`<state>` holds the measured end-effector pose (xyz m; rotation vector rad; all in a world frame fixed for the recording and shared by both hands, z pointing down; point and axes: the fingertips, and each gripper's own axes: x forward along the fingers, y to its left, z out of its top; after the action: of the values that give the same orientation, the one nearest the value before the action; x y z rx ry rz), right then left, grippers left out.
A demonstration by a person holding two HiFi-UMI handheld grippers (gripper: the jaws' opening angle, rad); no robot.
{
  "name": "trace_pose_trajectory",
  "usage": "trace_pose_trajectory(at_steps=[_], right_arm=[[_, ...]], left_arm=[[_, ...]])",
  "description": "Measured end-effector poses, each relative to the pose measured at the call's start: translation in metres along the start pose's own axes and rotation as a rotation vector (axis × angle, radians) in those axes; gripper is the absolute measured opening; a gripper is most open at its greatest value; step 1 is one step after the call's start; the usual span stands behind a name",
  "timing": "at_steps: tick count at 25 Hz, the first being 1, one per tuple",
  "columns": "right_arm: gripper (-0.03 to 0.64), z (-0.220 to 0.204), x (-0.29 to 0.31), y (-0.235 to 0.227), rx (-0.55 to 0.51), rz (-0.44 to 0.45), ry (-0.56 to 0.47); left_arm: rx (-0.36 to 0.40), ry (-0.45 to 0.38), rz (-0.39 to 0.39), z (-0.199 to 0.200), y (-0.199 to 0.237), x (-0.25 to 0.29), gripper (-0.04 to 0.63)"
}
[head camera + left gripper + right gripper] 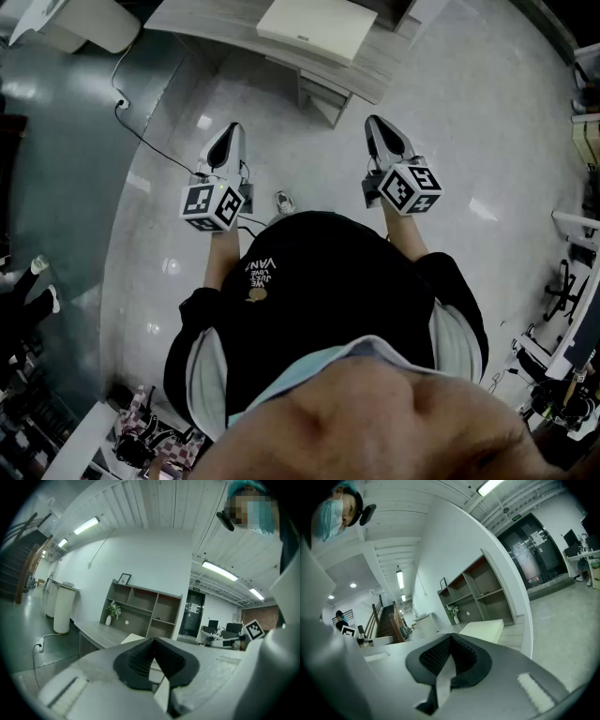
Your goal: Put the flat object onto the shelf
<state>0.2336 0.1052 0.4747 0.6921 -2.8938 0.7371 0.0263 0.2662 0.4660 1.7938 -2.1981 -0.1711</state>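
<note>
The flat object [317,28] is a cream-white slab lying on the grey wooden desk [216,21] ahead of me. It also shows in the left gripper view, flat object [133,639], and in the right gripper view, flat object [483,630]. The open brown shelf [143,605] stands on the desk against the wall behind it, and appears again as shelf [481,596]. My left gripper [231,131] and right gripper [376,123] hover side by side over the floor, short of the desk. Both are shut with nothing between the jaws.
A white cylindrical bin [90,24] stands at the desk's left end, with a black cable [142,141] trailing across the glossy floor. A vase with a plant [109,614] sits on the desk. Stairs [387,619] rise at the left; office chairs [570,281] stand at the right.
</note>
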Motion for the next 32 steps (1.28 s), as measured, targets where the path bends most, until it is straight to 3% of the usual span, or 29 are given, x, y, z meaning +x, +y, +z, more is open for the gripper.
trace_pose_trajectory(at_steps=[19,32], right_arm=[[-0.006,-0.011,0.044,0.038,0.072,-0.117,-0.099],[-0.006,-0.005,0.081,0.029,0.069,-0.134,-0.064]], left_arm=[[-0.001,0.033,-0.110,0.015,0.085,0.010,0.002],[-0.050,0.051,-0.116,0.014,0.109,0.037,0.002]])
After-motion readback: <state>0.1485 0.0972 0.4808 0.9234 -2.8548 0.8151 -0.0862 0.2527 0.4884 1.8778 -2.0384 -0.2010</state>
